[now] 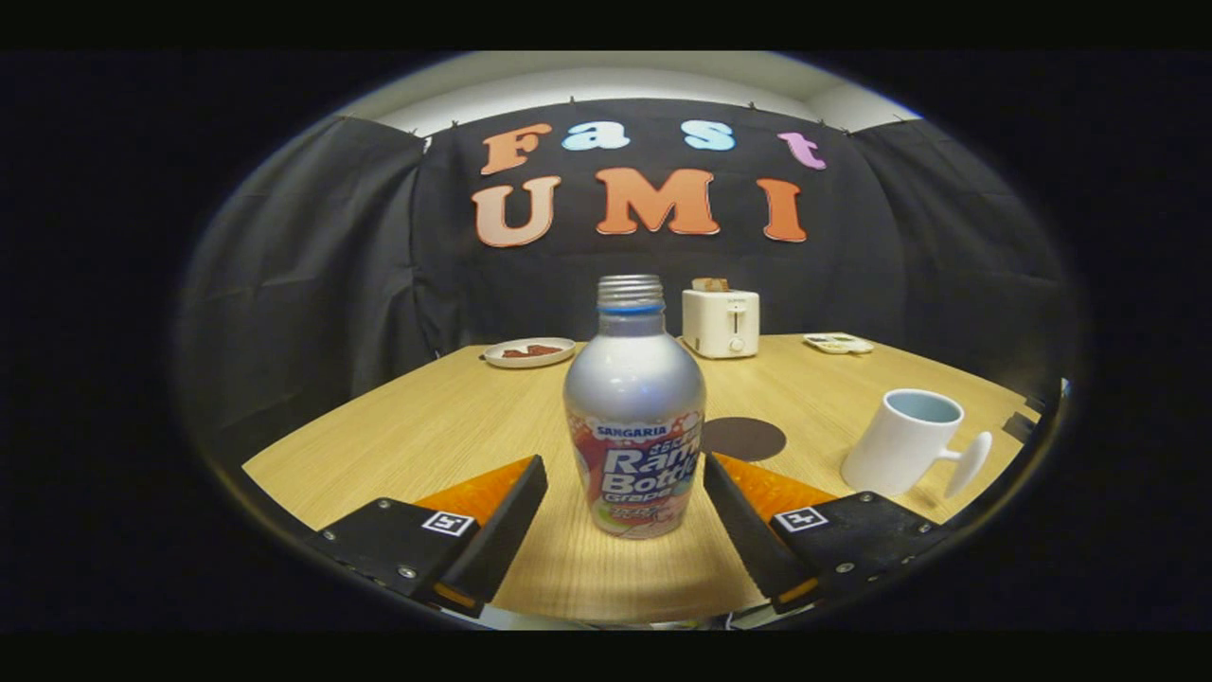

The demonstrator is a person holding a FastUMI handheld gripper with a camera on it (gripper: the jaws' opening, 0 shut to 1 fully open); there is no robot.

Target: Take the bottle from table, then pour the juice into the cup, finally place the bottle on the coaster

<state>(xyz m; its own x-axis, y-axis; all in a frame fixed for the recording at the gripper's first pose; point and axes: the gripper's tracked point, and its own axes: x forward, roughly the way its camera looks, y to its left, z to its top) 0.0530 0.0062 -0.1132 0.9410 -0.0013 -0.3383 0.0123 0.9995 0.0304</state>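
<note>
Bench (454, 417) carries toaster (721, 323), cup (904, 443) and coaster (744, 439) beyond an upright uncapped bottle (634, 417) standing between the wide-apart jaws of the gripper (625, 483), right one just beside it, neither pressing; step in hand is the take, and the jaws should next close on its body.

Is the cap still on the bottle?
No, the bottle, standing between the open fingers of the hand-held gripper, shows a bare threaded neck with no cap.
</note>
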